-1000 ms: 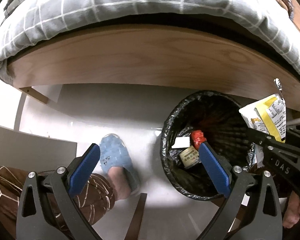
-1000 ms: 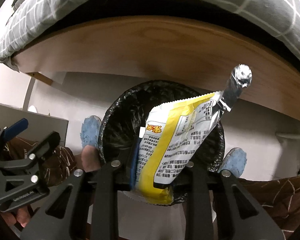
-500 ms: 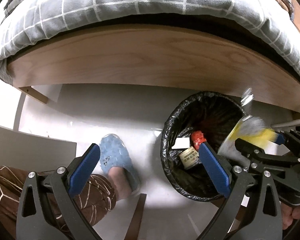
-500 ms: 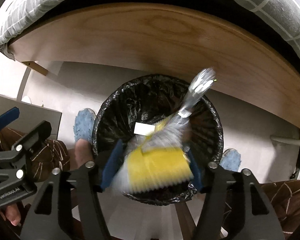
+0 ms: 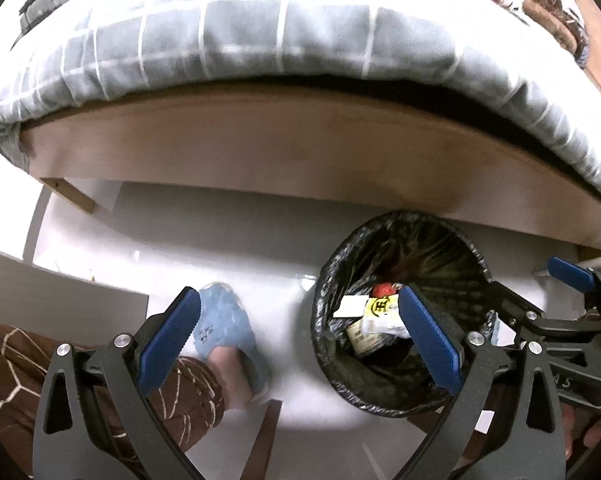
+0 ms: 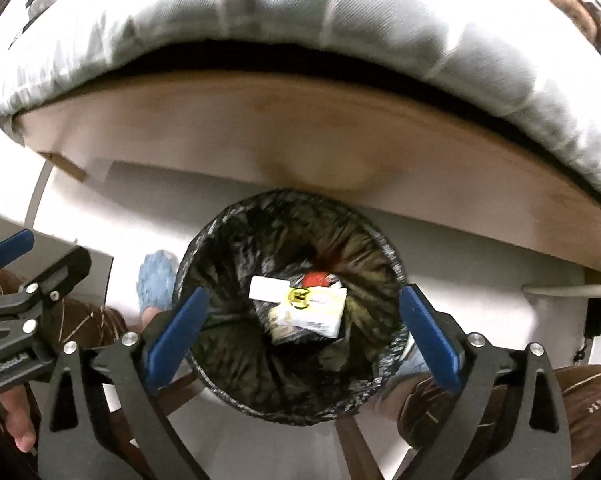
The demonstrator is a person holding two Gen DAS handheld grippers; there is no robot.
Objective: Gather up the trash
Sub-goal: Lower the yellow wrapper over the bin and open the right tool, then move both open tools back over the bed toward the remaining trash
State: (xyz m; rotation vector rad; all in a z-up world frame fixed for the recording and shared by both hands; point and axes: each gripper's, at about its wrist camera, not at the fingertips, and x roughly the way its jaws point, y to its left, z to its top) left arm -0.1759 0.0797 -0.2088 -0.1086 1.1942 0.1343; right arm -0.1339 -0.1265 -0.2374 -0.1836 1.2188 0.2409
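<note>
Below the right gripper point(image 6: 300, 328), centre frame, the yellow wrapper point(image 6: 312, 308) lies inside the bin point(image 6: 228, 376), its long side running left to right; the jaws are opening, with nothing between them. At lower left the left gripper point(image 5: 296, 340) gapes empty, the bin to its right. A slipper point(image 5: 224, 324) and the bed board point(image 5: 300, 148) crowd around.

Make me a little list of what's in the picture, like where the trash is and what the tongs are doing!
bin: round, black liner, on the floor beside the bed frame
trash: yellow-and-white wrapper lies inside the bin on other scraps
right tongs: above the bin, jaws opening, nothing between them
left tongs: open, empty, beside the bin
also seen: blue slipper on the floor
</note>
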